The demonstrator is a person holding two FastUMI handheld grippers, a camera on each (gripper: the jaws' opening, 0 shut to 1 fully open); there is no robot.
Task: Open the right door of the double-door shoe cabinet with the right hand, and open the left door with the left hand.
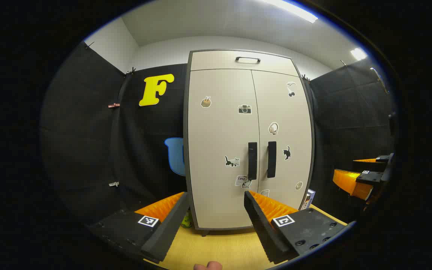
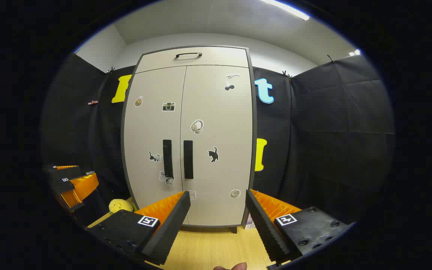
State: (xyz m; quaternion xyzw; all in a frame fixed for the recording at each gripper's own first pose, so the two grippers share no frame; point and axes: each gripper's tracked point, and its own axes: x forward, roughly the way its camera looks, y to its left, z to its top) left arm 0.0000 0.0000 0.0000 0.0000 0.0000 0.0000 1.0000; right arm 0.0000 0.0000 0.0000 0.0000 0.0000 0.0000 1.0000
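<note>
So we've got the shoe cabinet [image 1: 238, 142] standing upright on the wooden table [image 1: 219, 247], right in the middle of the left gripper view, and a bit left of centre in the right gripper view. Both doors are closed: the left door [image 1: 219, 150] and right door [image 1: 285, 142] meet at a seam with the two dark handles, left handle [image 1: 252, 160] and right handle [image 1: 272, 159], just beside each other. Stickers are scattered over both doors. Our left tongs [image 1: 216, 204] are spread wide at the bottom of the frame, well short of the cabinet and gripping nothing. Same for the right tongs [image 2: 218, 202], spread wide and holding nothing. A small yellow plush [image 2: 120, 205] sits at the cabinet's lower left.
</note>
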